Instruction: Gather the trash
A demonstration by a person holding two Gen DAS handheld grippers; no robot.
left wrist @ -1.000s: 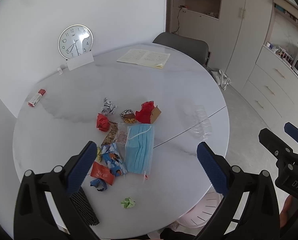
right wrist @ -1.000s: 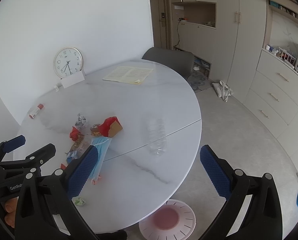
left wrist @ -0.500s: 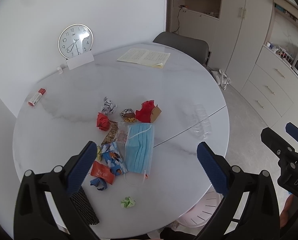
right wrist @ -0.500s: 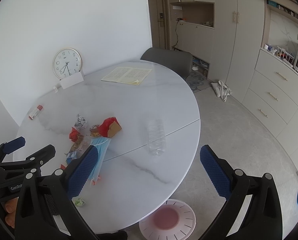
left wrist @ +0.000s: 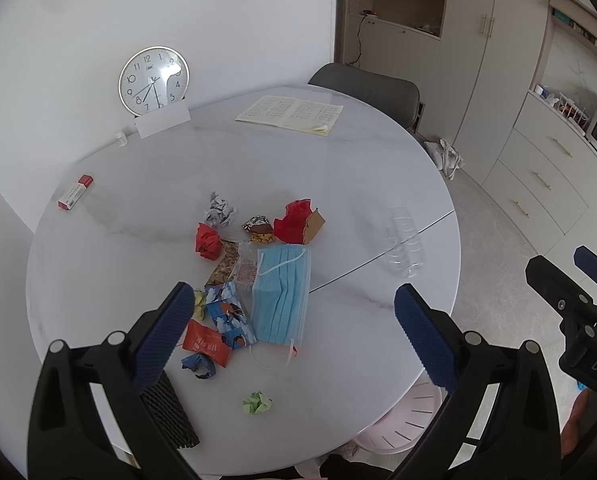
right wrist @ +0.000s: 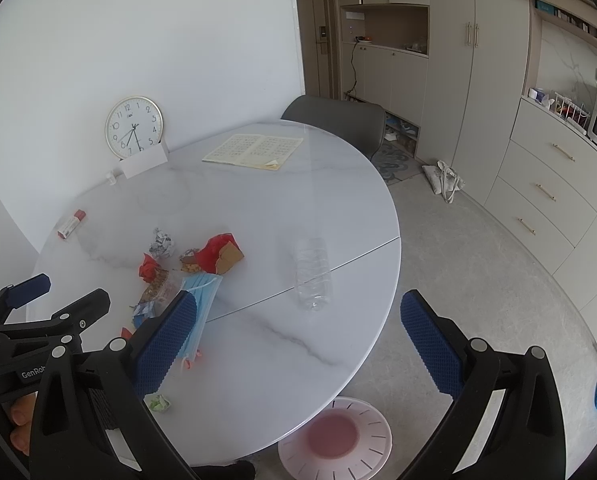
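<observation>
Trash lies on the round white table (left wrist: pixel 338 168): a blue face mask (left wrist: pixel 282 296), red crumpled paper (left wrist: pixel 207 240), a red and brown carton scrap (left wrist: pixel 300 222), a grey paper ball (left wrist: pixel 219 213), wrappers (left wrist: pixel 222 316), a green paper ball (left wrist: pixel 257 402), a black mesh sleeve (left wrist: pixel 170 412) and a clear plastic bottle (left wrist: pixel 404 242). My left gripper (left wrist: pixel 290 336) is open and empty above the table's near edge. My right gripper (right wrist: pixel 298 340) is open and empty, to the right, above the bottle (right wrist: pixel 312 274) and mask (right wrist: pixel 198 308).
A pink bin (right wrist: pixel 334 438) stands on the floor under the table's near edge. A clock (left wrist: pixel 153 80), a white card (left wrist: pixel 162 122), an open notebook (left wrist: pixel 290 114) and a red-capped tube (left wrist: pixel 75 192) sit at the back. A grey chair (left wrist: pixel 364 86) stands behind.
Both grippers stay open. The views have shifted only slightly; the right gripper has drifted a little to the right. No trash has moved.
</observation>
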